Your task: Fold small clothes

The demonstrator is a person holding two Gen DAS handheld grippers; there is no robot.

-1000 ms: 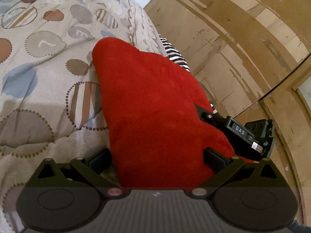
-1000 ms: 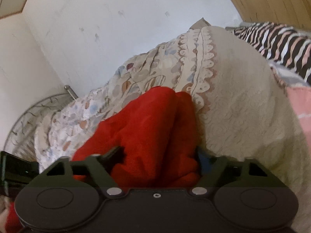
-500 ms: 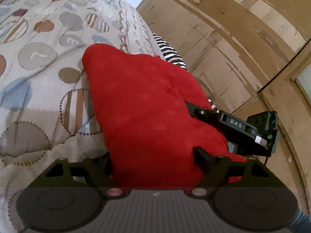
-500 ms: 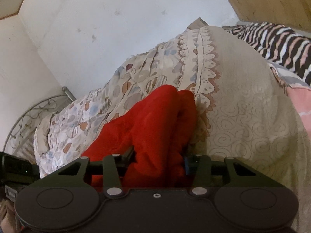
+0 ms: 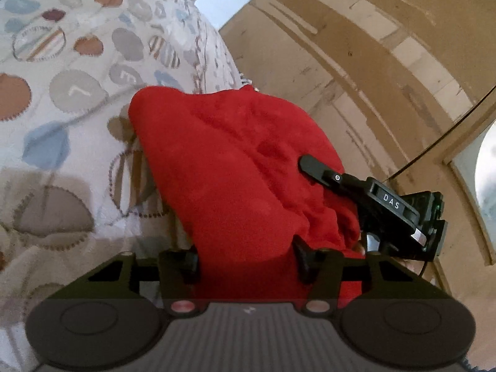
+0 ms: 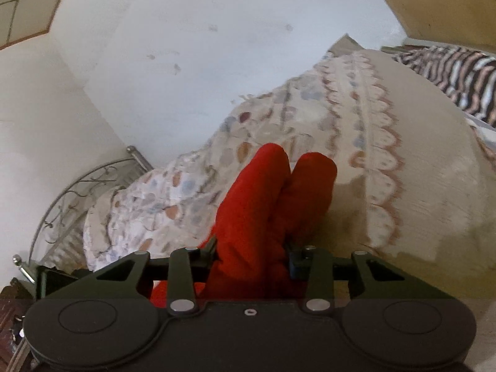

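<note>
A red fleece garment (image 5: pixel 235 167) lies bunched on the patterned bedspread (image 5: pixel 62 93), its near end raised. In the left wrist view my left gripper (image 5: pixel 246 262) has the near edge of the garment filling the gap between its fingers, and its jaws are closing on it. My right gripper's finger (image 5: pixel 313 166) presses into the garment's right side. In the right wrist view my right gripper (image 6: pixel 252 254) pinches a gathered fold of the red garment (image 6: pixel 272 198), which stands up in two lobes, and its jaws are still closing. The cloth hides both grippers' pads.
The bedspread (image 6: pixel 387 161) with its scalloped border covers the bed. A black-and-white striped cloth (image 6: pixel 458 71) lies at the far right. A metal bed frame (image 6: pixel 77 192) curves at the left below a white wall (image 6: pixel 186 46). Wooden panelling (image 5: pixel 372 62) stands beside the bed.
Both grippers' jaws have narrowed onto the red garment. The cloth has gathered into tighter folds and lifted off the bedspread. The right gripper has risen with it.
</note>
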